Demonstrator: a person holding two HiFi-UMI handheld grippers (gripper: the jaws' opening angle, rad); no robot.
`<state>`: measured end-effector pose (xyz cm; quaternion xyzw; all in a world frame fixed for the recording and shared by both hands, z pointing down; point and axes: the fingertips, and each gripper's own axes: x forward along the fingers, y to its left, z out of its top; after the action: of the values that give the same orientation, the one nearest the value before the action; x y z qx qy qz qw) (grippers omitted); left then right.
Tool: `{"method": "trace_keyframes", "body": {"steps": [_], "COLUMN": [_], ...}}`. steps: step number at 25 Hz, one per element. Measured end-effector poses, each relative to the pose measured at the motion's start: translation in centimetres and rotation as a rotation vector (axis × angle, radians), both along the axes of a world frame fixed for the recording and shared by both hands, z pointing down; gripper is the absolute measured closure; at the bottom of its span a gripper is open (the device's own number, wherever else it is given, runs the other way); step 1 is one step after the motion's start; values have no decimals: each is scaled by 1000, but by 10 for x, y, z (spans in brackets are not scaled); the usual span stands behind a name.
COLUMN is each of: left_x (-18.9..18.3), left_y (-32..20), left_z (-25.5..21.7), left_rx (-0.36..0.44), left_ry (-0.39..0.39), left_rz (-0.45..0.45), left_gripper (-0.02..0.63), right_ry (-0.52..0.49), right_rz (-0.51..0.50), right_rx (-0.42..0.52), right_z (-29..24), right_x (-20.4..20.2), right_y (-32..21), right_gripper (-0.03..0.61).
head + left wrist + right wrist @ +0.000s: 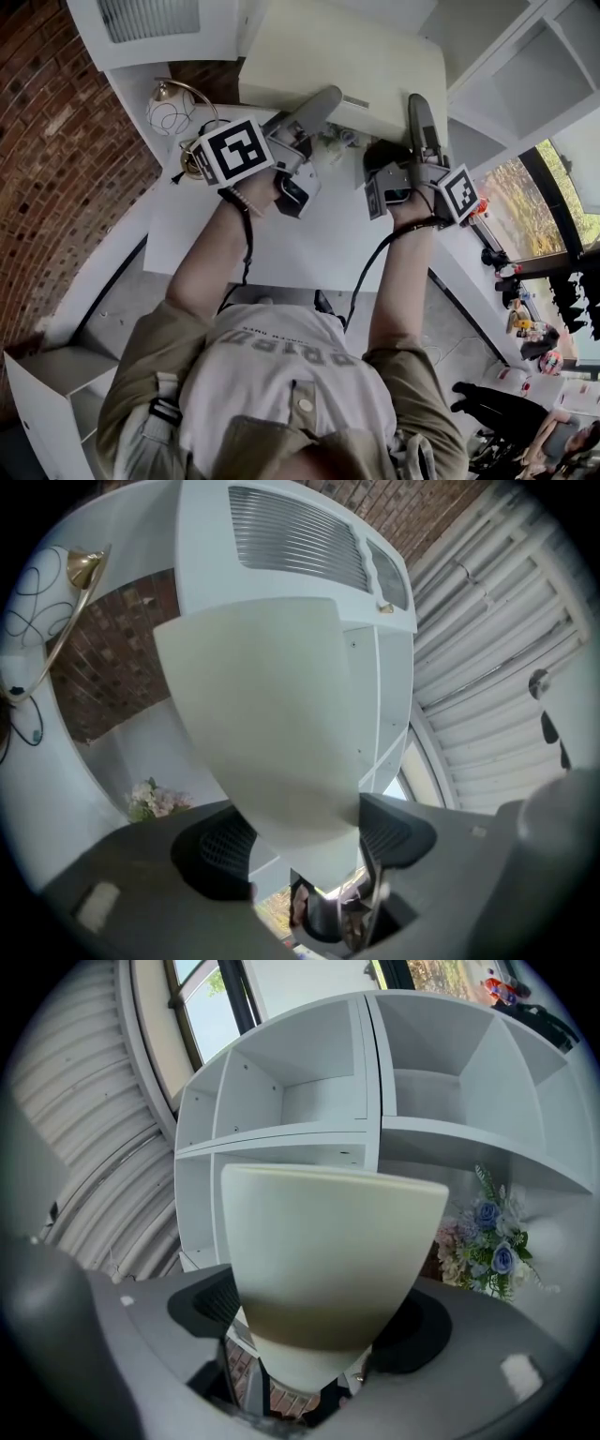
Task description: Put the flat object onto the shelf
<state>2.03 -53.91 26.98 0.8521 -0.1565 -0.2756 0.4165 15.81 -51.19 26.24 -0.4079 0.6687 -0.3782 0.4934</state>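
The flat object is a cream panel (347,66), held up over the far side of the white table (281,234). My left gripper (314,111) reaches onto its near left part. In the left gripper view the panel (272,724) fills the gap and both pads (394,834) bear on it. My right gripper (419,117) is at the panel's near right corner. In the right gripper view the panel (328,1251) sits between the spread fingers (202,1307) and they do not clamp it. The white cubby shelf (309,1091) stands straight ahead of that gripper.
A small flower bunch (333,139) stands on the table between the grippers, under the panel's edge. A round gold wire lamp (173,108) is at the table's far left by the brick wall (56,141). White shelf compartments (525,75) rise on the right.
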Motion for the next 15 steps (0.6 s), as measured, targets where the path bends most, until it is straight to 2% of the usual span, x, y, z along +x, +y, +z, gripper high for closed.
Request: {"method": "trace_keyframes", "body": {"steps": [11,12,15], "left_x": [1,0,0], "left_y": [-13,-13,-14], "left_z": [-8,-9,-10], "left_rx": [-9,-7,-8], "left_ry": [39,42,48], "left_rz": [-19,-20,-25], "left_gripper": [258,258,258], "right_ry": [45,54,69], "right_rz": [-27,-29,-29], "right_rx": [19,18,11], "right_z": [13,14,17], "right_x": [-13,-15,-15], "right_y": [22,24,26], "right_gripper": [175,183,260]}}
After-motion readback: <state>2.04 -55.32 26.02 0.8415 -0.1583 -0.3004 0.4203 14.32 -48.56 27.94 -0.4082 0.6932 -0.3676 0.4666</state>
